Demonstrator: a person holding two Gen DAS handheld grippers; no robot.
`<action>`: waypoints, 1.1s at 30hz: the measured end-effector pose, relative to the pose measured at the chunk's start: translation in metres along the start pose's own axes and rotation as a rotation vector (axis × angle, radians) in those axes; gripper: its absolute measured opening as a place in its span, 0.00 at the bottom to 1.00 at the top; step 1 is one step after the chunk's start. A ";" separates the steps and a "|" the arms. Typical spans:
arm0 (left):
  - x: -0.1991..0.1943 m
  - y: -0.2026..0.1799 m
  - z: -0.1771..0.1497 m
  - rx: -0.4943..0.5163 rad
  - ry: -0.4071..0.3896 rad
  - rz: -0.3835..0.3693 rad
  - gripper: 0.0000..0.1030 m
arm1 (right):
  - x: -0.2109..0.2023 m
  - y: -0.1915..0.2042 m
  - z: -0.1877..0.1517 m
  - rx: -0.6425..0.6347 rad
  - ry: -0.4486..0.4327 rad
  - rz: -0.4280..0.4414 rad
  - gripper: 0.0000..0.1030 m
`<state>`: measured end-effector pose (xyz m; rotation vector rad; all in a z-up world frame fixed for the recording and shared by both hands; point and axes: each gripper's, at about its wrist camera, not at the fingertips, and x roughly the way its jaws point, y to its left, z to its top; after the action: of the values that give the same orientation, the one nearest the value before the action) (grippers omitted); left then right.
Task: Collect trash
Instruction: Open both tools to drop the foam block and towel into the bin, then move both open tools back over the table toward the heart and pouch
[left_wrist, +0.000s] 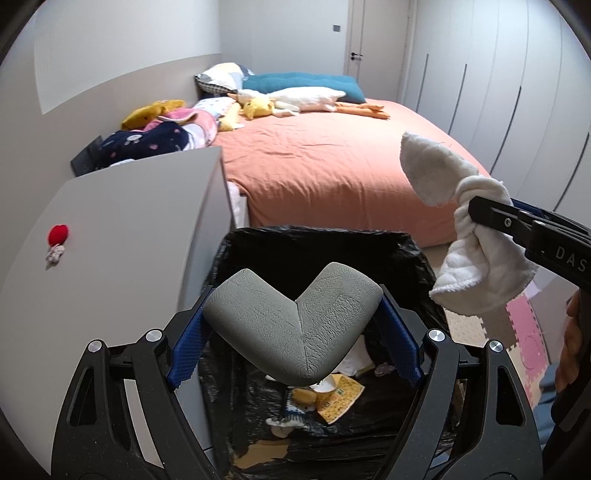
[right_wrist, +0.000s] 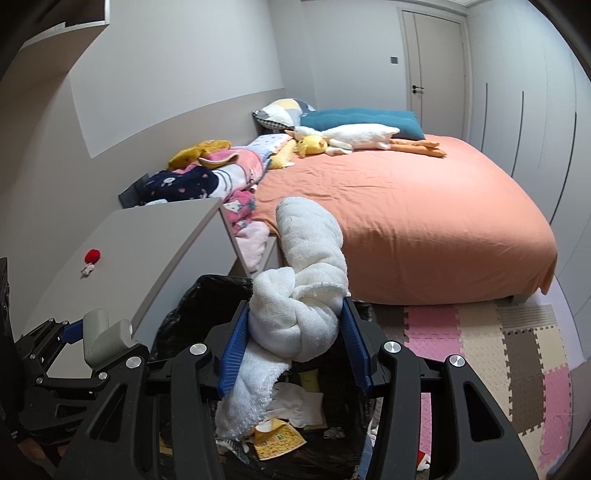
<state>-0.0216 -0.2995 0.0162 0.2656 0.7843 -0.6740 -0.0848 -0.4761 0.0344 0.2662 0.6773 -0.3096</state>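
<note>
My left gripper (left_wrist: 293, 328) is shut on a grey L-shaped foam corner guard (left_wrist: 291, 325) and holds it above the black-lined trash bin (left_wrist: 332, 240). My right gripper (right_wrist: 295, 339) is shut on a knotted white towel (right_wrist: 306, 295) over the same bin (right_wrist: 184, 310). The towel (left_wrist: 450, 229) and the right gripper (left_wrist: 480, 212) show at the right of the left wrist view. The left gripper (right_wrist: 92, 336) with the guard (right_wrist: 103, 336) shows at the lower left of the right wrist view. Paper scraps and wrappers (left_wrist: 332, 398) lie inside the bin.
A grey cabinet (left_wrist: 110, 240) stands left of the bin, with a small red toy (left_wrist: 58, 234) on top. A bed with an orange cover (left_wrist: 332, 166) lies beyond, carrying pillows, clothes and plush toys. Foam puzzle mats (right_wrist: 480, 350) cover the floor at right.
</note>
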 end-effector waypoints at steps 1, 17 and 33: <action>0.001 -0.002 0.000 0.005 0.001 -0.003 0.78 | 0.000 -0.002 0.000 0.002 0.001 -0.004 0.49; 0.007 0.012 -0.003 0.014 0.033 0.065 0.95 | 0.009 0.004 0.002 0.005 0.005 -0.013 0.80; 0.009 0.040 -0.004 -0.043 0.036 0.062 0.95 | 0.026 0.027 0.006 -0.021 0.030 0.020 0.80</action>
<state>0.0069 -0.2712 0.0065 0.2621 0.8216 -0.5950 -0.0522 -0.4584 0.0261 0.2576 0.7073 -0.2798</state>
